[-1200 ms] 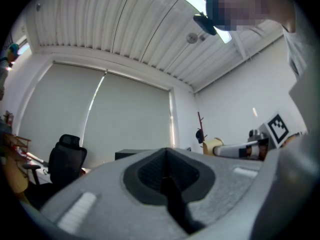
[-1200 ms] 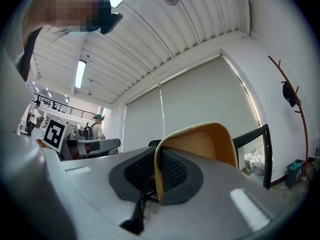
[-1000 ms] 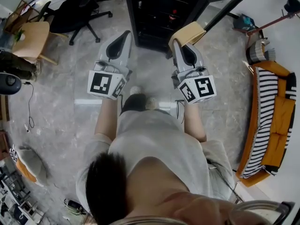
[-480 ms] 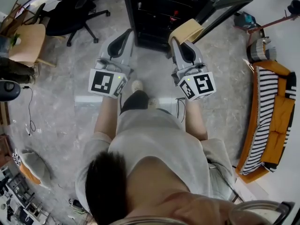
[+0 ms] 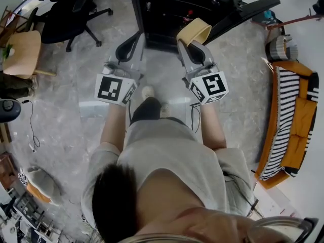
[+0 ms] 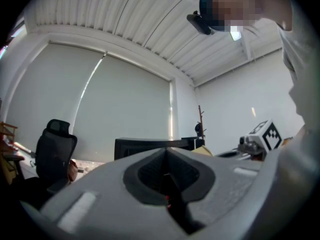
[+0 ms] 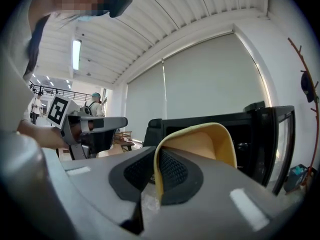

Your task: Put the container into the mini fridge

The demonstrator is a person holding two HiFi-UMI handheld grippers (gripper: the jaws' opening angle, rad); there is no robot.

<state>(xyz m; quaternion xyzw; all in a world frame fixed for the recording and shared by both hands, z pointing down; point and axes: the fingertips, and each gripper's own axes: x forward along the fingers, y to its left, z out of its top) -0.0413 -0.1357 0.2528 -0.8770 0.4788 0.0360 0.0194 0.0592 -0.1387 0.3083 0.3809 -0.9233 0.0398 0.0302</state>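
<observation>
A tan, open-topped container (image 5: 193,32) is pinched by its rim in my right gripper (image 5: 190,45), which is shut on it just in front of the black mini fridge (image 5: 177,6). In the right gripper view the container (image 7: 200,146) rises from between the jaws, with the fridge's dark interior (image 7: 245,139) right behind it. The fridge door (image 5: 243,11) stands swung open to the right. My left gripper (image 5: 132,43) is level with the right one, to its left, shut and empty; its closed jaws fill the bottom of the left gripper view (image 6: 167,184).
A black office chair (image 5: 63,14) and a wooden chair (image 5: 23,52) stand at the left. A striped orange sofa (image 5: 291,118) lines the right wall, with a coat stand (image 5: 298,19) above it. Cables (image 5: 33,120) trail on the grey floor.
Both grippers have moved forward toward the fridge, and the container now reaches its opening. The person has stepped closer to it.
</observation>
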